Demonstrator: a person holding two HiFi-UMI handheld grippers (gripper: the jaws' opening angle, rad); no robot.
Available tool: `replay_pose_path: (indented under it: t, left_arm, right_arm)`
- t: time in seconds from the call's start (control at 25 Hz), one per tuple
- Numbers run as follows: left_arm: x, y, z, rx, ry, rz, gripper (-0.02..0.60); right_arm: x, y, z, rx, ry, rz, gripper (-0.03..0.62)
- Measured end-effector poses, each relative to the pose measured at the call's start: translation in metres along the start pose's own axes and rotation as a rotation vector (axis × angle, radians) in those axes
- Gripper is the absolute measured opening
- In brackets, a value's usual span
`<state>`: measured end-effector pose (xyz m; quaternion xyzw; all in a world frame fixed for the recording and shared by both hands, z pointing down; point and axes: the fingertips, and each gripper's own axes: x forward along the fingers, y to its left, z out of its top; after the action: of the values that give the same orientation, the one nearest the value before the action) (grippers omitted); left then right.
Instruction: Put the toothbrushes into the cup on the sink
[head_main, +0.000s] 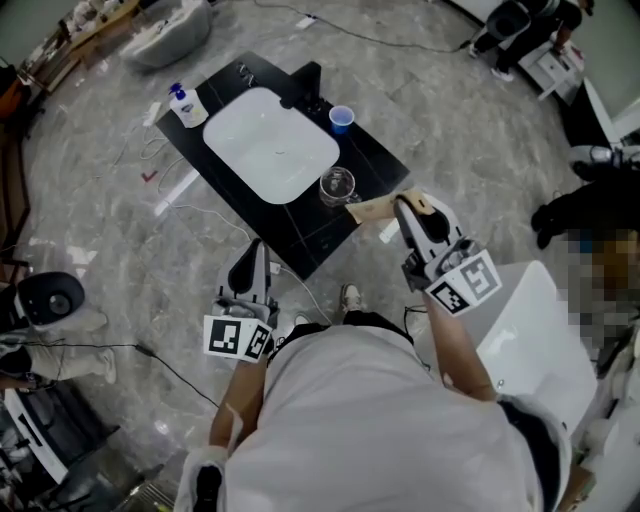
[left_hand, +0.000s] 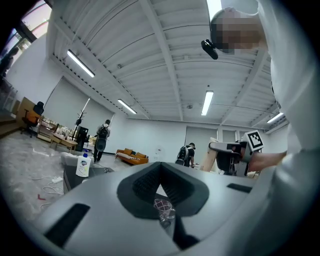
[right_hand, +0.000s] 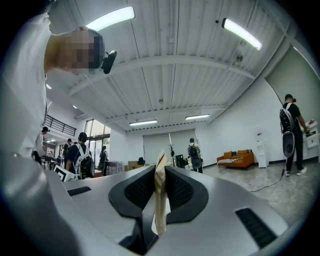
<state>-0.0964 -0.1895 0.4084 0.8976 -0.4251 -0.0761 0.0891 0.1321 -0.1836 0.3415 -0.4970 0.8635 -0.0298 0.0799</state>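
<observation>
Currently: toothbrush pack (head_main: 375, 208) (right_hand: 160, 200) flat, tan paper, contents not discernible. Held edge-on over the near right corner of the black bench (head_main: 380, 160), free end just beside the clear glass cup (head_main: 338, 186). Glass cup next to the white sink (head_main: 270, 140), apparently empty. Small blue cup (head_main: 341, 119) farther back, inside not readable. Right gripper (head_main: 405, 205) (right_hand: 160, 167) jaws nearly closed, clamped on the pack. Left gripper (head_main: 256, 250) (left_hand: 160, 170) before the bench's near edge, jaws together, gripping nothing.
</observation>
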Motion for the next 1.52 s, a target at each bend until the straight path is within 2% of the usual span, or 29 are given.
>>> replay_pose_path:
  t: [0.12, 0.36, 0.84, 1.32, 1.52]
  left_arm:
    - [0.007, -0.005, -0.002, 0.004, 0.002, 0.005, 0.002]
    - [0.011, -0.008, -0.001, 0.02, 0.005, 0.042, 0.002]
    - [-0.001, 0.003, -0.006, 0.034, 0.033, 0.146, 0.002]
    - [-0.013, 0.008, -0.001, 0.07, 0.031, 0.24, 0.002]
    - [-0.018, 0.011, 0.004, 0.083, 0.031, 0.283, 0.002]
  right_arm:
    - [0.008, -0.014, -0.006, 0.005, 0.005, 0.008, 0.071]
    - [0.025, -0.051, -0.021, 0.14, -0.012, -0.006, 0.071]
    - [0.058, -0.1, -0.062, 0.279, -0.024, -0.049, 0.071]
    - [0.086, -0.142, -0.13, 0.331, 0.048, -0.096, 0.071]
    - [0.098, -0.146, -0.148, 0.368, 0.059, -0.1, 0.071]
